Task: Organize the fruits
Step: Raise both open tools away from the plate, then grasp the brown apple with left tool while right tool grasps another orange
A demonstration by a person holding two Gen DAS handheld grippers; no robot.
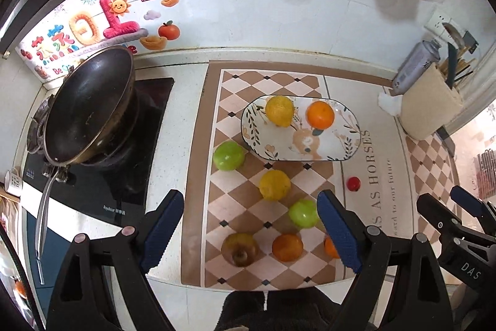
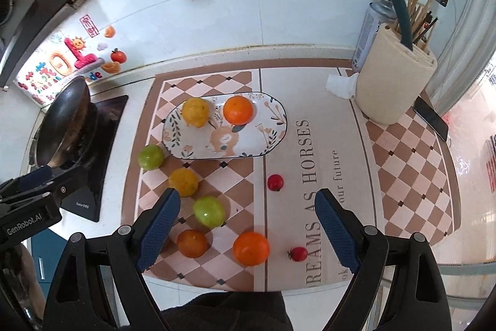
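We hold both grippers above the bench, the left gripper (image 1: pixel 251 225) and right gripper (image 2: pixel 248 222) each spread wide and empty, likely so either can drop onto a fruit. The plate (image 1: pixel 341 154) sits at the far middle of the mat and already carries a lemon (image 1: pixel 279 110) and an orange (image 1: pixel 321 114). Loose on the mat nearer us lie two green apples (image 2: pixel 209 211), a second lemon (image 2: pixel 183 182), more oranges (image 2: pixel 251 248) and two small red tomatoes (image 2: pixel 275 182). The wok (image 1: pixel 90 107) stands well to the left and the utensil holder (image 2: pixel 393 89) far right, both clear of our path.
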